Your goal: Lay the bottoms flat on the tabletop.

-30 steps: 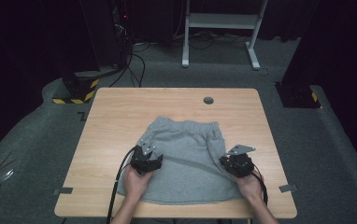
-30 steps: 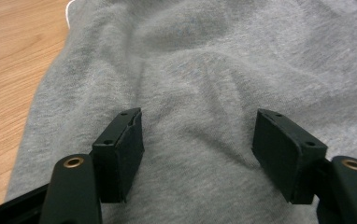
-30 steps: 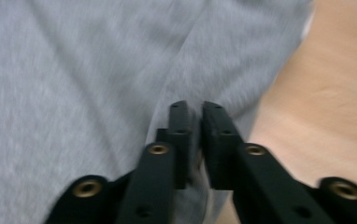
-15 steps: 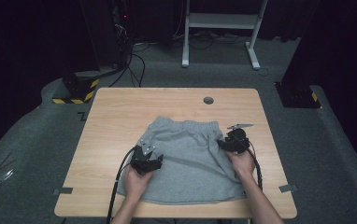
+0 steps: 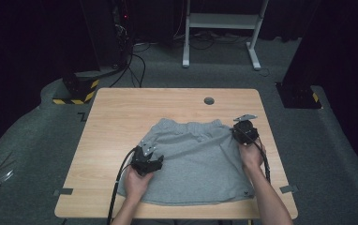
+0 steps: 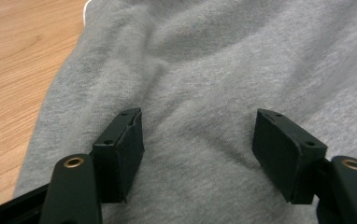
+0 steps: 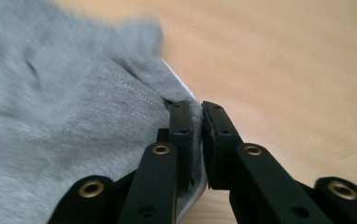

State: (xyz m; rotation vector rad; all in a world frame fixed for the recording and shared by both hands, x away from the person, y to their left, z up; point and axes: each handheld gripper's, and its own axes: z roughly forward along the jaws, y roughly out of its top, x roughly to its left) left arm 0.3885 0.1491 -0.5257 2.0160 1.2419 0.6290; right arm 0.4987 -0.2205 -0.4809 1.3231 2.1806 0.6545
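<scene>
Grey shorts (image 5: 196, 159) lie spread on the wooden table (image 5: 121, 117), waistband toward the far side. My left gripper (image 5: 145, 151) rests on the shorts' left part. In the left gripper view my left gripper (image 6: 197, 140) stands open, jaws wide apart, with grey fabric (image 6: 204, 70) flat beneath them. My right gripper (image 5: 239, 127) sits at the garment's right edge near the waistband. The right gripper view has my right gripper (image 7: 197, 135) shut on the edge of the shorts (image 7: 74, 116), a thin fold of cloth pinched between the jaws.
A round cable hole (image 5: 209, 101) is in the table near its far edge. Bare wood surrounds the shorts on the left and far sides. Tape pieces (image 5: 63, 191) mark the near corners. A white desk frame (image 5: 224, 23) and cables stand on the floor beyond.
My right gripper has moved away from me along the shorts' right edge, from the lower side up toward the waistband. The left gripper has stayed in place.
</scene>
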